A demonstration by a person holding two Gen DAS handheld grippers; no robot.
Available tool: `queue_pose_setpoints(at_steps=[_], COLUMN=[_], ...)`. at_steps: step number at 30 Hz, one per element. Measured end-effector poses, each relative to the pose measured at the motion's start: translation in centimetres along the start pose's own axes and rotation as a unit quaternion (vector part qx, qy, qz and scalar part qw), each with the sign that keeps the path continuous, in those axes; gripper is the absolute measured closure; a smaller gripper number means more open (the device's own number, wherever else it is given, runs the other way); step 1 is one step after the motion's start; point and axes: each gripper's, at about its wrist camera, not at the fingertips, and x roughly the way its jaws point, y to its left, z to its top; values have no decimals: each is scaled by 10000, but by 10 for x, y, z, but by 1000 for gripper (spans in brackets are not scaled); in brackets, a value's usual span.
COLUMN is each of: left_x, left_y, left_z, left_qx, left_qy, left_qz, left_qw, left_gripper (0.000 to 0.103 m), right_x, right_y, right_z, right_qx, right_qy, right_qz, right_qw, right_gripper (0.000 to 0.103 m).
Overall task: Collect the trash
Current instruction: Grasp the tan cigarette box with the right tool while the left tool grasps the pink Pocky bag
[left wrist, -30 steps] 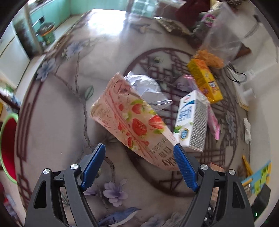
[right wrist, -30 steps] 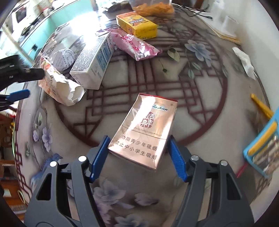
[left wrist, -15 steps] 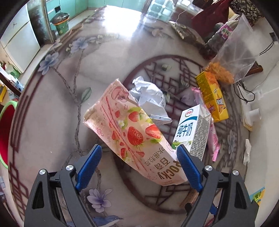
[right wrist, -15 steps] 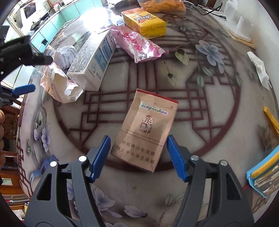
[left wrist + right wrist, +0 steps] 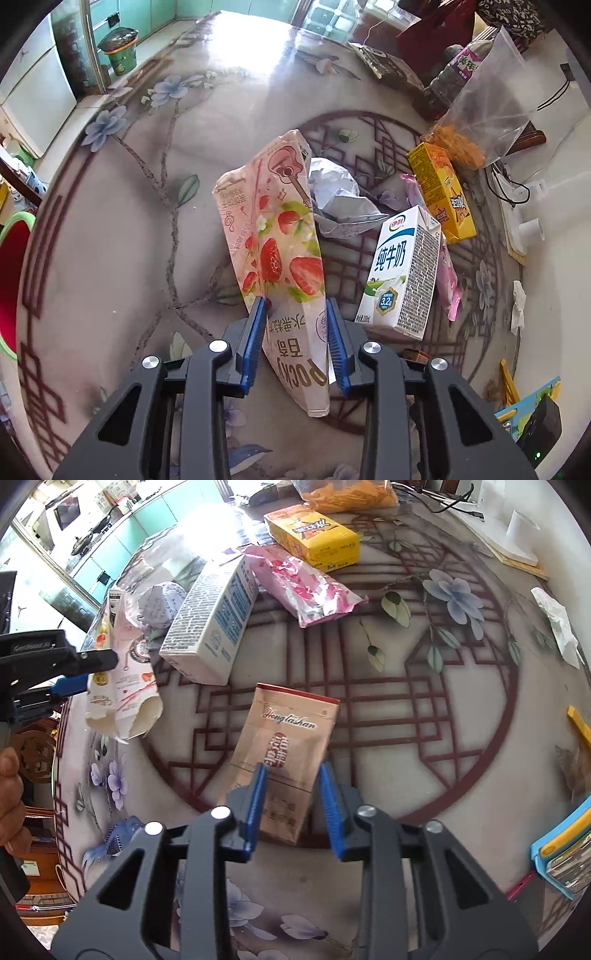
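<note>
Both grippers are closing, the left gripper (image 5: 295,343) on the strawberry box (image 5: 275,258), the right gripper (image 5: 293,805) on the cigarette pack (image 5: 284,746); the thin, empty cardboard may crumple and slip out.

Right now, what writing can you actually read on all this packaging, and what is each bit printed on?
"POCKY", upside down: strawberry snack box.
"纯牛奶" and "3.2g": milk carton.
"Hongtashan": cigarette pack.
Yellow box: lettering too distorted to read.
Fine print on the carton's side, the cigarette pack's lower lines and the crumpled paper: too small.
</note>
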Motion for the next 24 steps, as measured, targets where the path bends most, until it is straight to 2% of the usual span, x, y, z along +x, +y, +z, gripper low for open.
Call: queue_pose_setpoints(at_steps=[1, 3, 4, 6, 7, 8, 12, 16, 19, 21, 24], left_x=[-4, -13, -16, -27, -32, -37, -57, -68, -71, -71, -72], left_y=[0, 0, 0, 1, 1, 1, 0, 0, 3, 5, 8], left_z=[-2, -3, -4, -8, -9, -11, -19, -27, -32, -34, -36], left_qx=[29, 104, 137, 197, 244, 292, 575, 743, 750, 716, 695], left_qy=[-44, -135, -166, -268, -326, -372, -584, -708, -699, -678, -659], left_qz=[4, 26, 11, 12, 18, 20, 89, 131, 94, 69, 70], left_qw=[10000, 9999, 9998, 9994, 9992, 9989, 9966, 9946, 9947, 9951, 9954], left_gripper=[74, 82, 82, 83, 83, 83, 83, 83, 83, 83, 83], right_x=[0, -1, -2, -4, -7, -11, -17, -15, -12, -9, 1], right_y=[1, 4, 4, 5, 4, 3, -7, -20, -28, -22, 1], right_z=[0, -1, -2, -3, -4, -5, -8, -12, -14, -12, -5], right_qx=[-6, 9, 15, 42, 73, 123, 348, 541, 802, 854, 599], right_qy=[0, -26, -38, -70, -132, -244, -363, -297, -217, -229, -255], right_qz=[-2, -11, -1, 38, 21, -13, 3, -85, 61, 220, 131], right_qw=[10000, 10000, 10000, 10000, 9999, 9996, 9987, 9981, 9965, 9958, 9978], right_gripper=[74, 74, 72, 58, 41, 33, 27, 26, 26, 26, 25])
